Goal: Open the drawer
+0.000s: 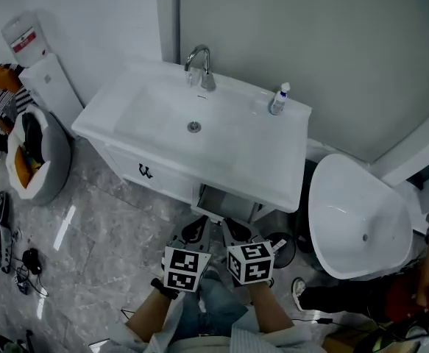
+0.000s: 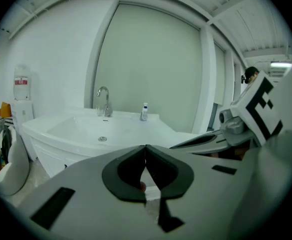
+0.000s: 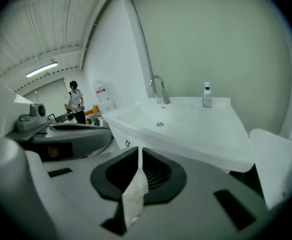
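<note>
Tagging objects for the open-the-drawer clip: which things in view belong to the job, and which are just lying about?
Job:
- vanity front with dark handle
- left gripper, jaws shut, empty
- right gripper, jaws shut on a white strip

Lying about:
- faucet
- soap bottle
- white tub
- water dispenser
- grey bag on the floor

sink [image 1: 104,113] — white | drawer handle [image 1: 145,171] — black | floor [image 1: 104,248] grey marbled | marker cube [image 1: 184,268] black-white squares

A bathroom setting: white vanity basin [image 1: 252,155], chrome tap [image 1: 199,65], soap bottle [image 1: 277,100].
</note>
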`<state>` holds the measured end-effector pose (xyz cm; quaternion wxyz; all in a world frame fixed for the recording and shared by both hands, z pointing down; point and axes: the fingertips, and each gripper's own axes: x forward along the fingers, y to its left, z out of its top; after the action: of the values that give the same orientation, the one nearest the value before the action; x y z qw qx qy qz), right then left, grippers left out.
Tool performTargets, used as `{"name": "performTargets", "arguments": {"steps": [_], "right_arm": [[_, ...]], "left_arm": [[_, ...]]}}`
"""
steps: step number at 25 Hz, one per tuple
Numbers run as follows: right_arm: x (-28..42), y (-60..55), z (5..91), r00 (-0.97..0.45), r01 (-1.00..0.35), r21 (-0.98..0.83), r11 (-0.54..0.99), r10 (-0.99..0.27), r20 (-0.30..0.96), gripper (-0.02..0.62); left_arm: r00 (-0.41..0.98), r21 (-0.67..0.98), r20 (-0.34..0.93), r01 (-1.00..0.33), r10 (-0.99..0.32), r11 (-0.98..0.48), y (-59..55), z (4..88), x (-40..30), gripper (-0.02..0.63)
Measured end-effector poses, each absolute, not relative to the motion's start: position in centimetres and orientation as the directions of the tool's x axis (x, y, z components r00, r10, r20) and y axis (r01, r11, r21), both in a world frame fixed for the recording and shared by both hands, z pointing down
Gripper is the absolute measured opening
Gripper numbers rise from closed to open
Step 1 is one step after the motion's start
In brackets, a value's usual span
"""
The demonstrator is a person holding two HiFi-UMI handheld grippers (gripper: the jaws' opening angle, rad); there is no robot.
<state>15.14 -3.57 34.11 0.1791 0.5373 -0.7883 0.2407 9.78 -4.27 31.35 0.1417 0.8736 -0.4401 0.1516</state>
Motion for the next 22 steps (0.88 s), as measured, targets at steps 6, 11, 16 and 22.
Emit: {"name": "performTargets", "arguments": {"steps": [6, 11, 16, 22], "right_arm": [[14.5, -2.7, 31.5, -0.442, -0.897, -0.245, 0.368, -0.731, 0.520, 0.031], [14.2, -2.4, 28.8, -0.474, -0.879, -0.207, 0.430, -0.734, 0.486, 0.012], [13.6, -1.8, 26.0, -0.510, -0.856, -0.185, 0.482, -0.736, 0.445, 0.009], [13.0, -1.8, 24.4, -0.538, -0.842, -0.213, 0.496, -0.736, 0.412, 0.009]], "left_arm": [[0.570, 0.112, 0.362, -0.812, -0.737, -0.573, -3.5, 28.4, 10.4, 0.017], [0.571, 0.117, 0.345, -0.814, -0.745, -0.569, -3.1, 26.9, 10.3, 0.017], [0.589, 0.115, 0.328, -0.801, -0.739, -0.588, -2.8, 25.0, 10.6, 0.017], [0.603, 0.116, 0.316, -0.791, -0.733, -0.601, -3.2, 23.9, 10.3, 0.017]]}}
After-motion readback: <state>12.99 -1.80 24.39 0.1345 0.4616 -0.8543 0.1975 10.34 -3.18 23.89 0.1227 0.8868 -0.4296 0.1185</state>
